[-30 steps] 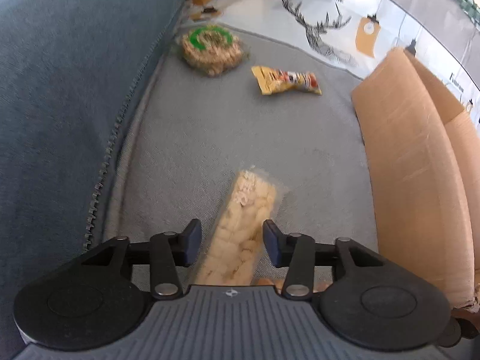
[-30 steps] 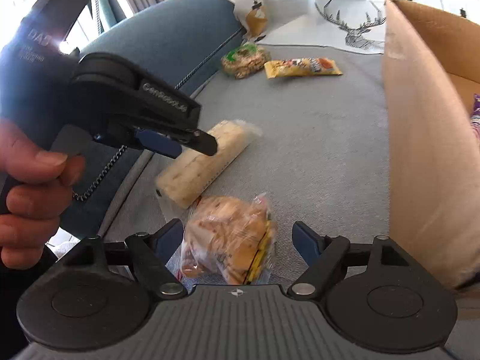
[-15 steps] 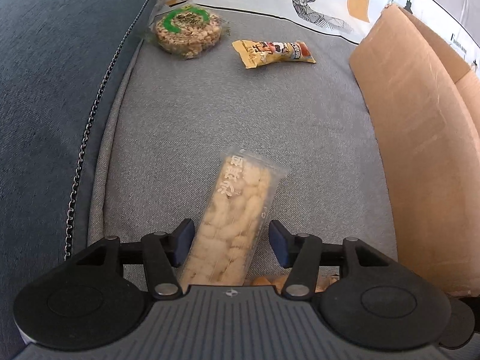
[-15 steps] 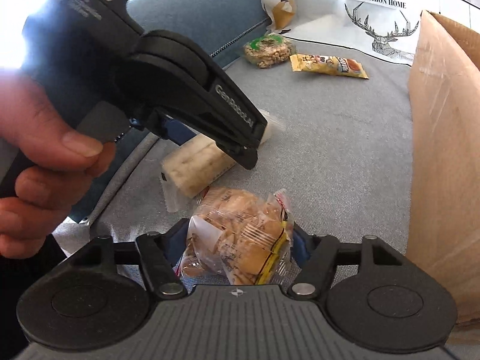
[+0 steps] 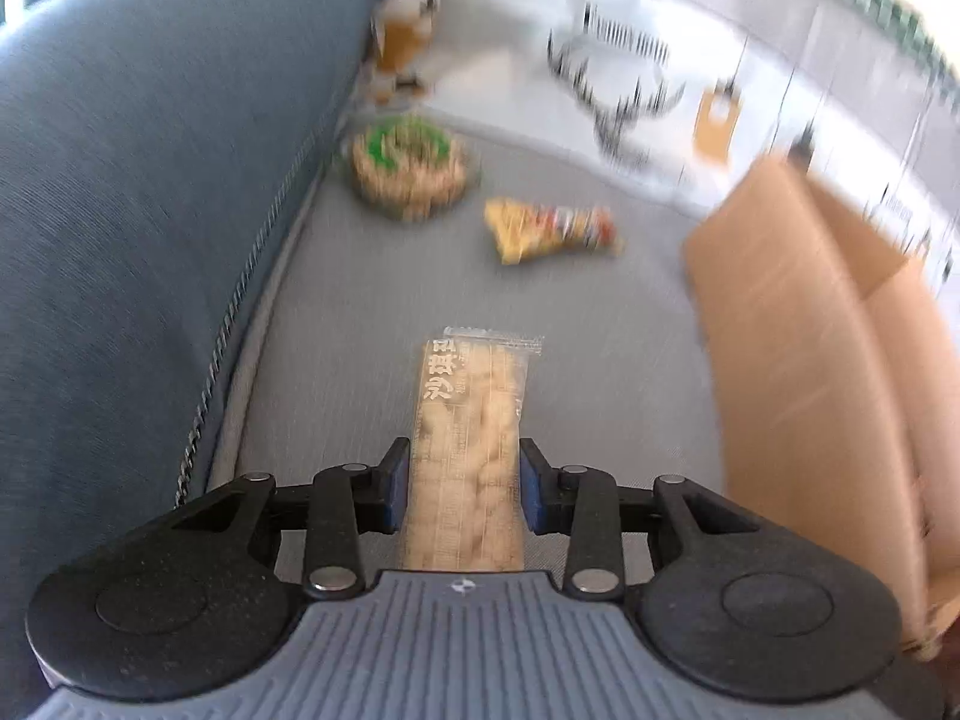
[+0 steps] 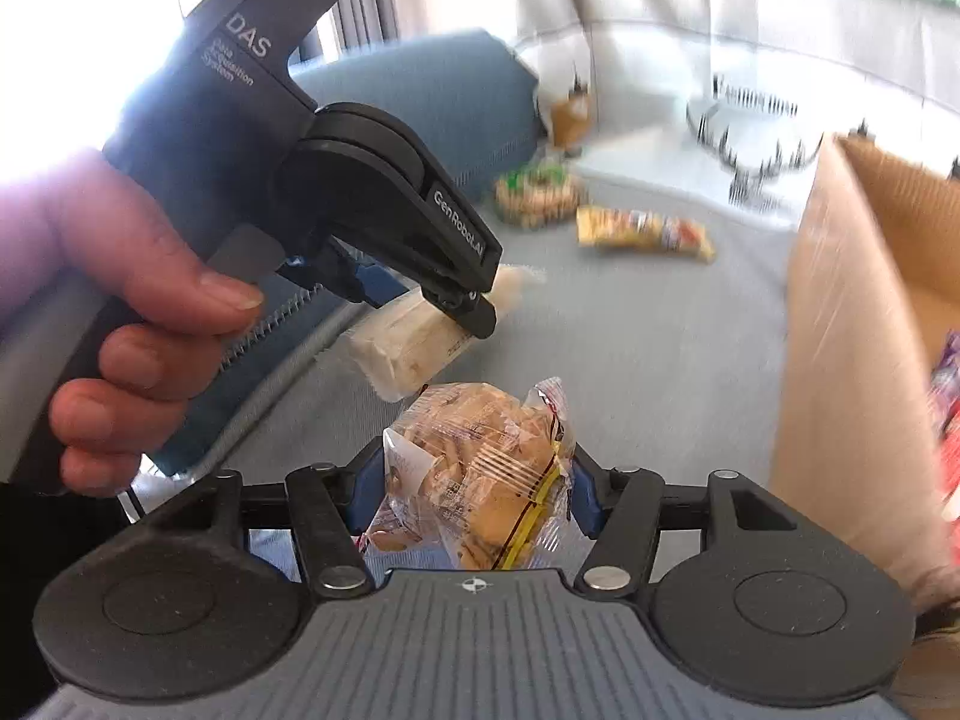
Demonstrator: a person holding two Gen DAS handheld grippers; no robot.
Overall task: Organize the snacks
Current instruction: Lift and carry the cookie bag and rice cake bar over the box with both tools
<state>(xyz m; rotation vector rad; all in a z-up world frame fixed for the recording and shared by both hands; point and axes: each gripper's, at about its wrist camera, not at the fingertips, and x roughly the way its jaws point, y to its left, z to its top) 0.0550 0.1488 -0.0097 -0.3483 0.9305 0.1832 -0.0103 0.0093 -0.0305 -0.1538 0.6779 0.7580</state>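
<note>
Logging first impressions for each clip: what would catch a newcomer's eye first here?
Both tools carry a snack: the left hand-held gripper, whose jaws have just been closing, clamps a long pale puffed-snack pack, and the right hand-held gripper pinches a crinkly clear cracker bag. A tall cardboard box stands at the right on the grey sofa seat.

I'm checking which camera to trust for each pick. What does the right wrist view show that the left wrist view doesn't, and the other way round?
Only the right wrist view: the right gripper shut on the crumpled cracker bag, the person's hand holding the left gripper, and bright packets inside the box.

Only the left wrist view: the printed top of the long puffed-snack pack between the left gripper jaws.

Both: that pack, the round green-labelled snack, the yellow packet, the cardboard box.
</note>
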